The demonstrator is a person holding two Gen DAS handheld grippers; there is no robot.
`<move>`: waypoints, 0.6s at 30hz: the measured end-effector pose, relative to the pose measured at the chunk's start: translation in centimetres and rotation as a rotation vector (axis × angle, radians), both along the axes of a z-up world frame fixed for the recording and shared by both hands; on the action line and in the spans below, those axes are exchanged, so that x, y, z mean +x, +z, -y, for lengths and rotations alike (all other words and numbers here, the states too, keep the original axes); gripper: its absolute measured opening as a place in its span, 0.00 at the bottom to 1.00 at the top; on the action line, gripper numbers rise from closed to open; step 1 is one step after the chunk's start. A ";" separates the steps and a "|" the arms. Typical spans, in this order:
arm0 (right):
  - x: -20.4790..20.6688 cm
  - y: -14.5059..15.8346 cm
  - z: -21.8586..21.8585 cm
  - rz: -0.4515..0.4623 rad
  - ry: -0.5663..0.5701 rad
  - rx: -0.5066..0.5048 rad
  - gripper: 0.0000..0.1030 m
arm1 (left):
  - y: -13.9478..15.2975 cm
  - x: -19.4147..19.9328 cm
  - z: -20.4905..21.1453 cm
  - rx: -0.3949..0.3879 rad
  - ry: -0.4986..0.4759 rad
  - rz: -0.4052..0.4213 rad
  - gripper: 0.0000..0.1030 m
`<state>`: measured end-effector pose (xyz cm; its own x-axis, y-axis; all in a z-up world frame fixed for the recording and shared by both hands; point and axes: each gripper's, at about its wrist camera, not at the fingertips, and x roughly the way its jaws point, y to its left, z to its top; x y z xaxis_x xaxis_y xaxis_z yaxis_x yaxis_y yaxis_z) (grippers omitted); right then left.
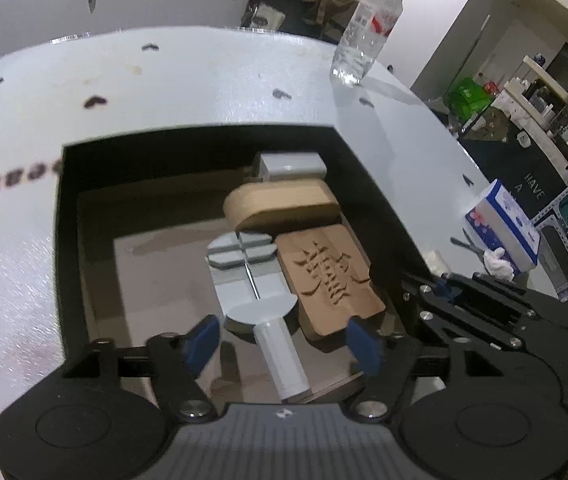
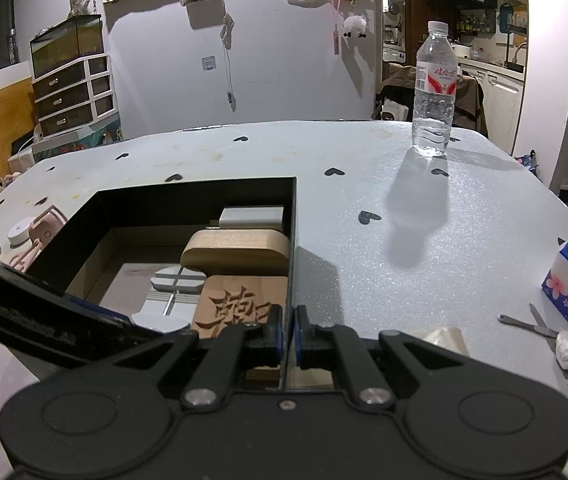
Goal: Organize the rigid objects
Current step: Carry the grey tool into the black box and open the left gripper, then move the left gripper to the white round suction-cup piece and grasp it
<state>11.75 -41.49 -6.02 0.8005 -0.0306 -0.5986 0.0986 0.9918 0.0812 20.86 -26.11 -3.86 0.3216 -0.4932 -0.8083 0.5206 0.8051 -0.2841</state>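
**White tool set down in the box**

My left gripper (image 1: 282,340) stands released, jaws clear of the white plastic paddle-shaped tool (image 1: 256,300) lying in the black box (image 1: 204,136), left of the carved wooden block (image 1: 328,276). It looks light, stiff and smooth; the near handle suits gripping. My right gripper (image 2: 289,332) is clenched on the box's right wall.
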 end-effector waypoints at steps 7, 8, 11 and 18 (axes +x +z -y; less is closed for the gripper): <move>0.0 0.0 -0.1 -0.001 0.000 0.000 0.06 | 1.8 -1.5 -0.9 -0.040 -0.014 0.076 0.86; 0.0 0.0 -0.1 -0.001 0.000 0.000 0.06 | 2.0 -1.8 -1.0 -0.043 -0.016 0.088 0.88; 0.0 0.0 -0.1 -0.001 -0.001 0.000 0.06 | 2.9 -2.7 -1.5 -0.056 -0.006 0.136 0.97; 0.1 -0.1 -0.1 -0.004 -0.004 -0.004 0.06 | 4.9 -4.6 -2.4 -0.068 -0.023 0.264 1.00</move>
<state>11.80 -41.38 -6.14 0.7982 -0.0363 -0.6013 0.1029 0.9917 0.0767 16.22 -23.67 1.07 0.5050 -0.5526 -0.6631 0.6013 0.7763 -0.1890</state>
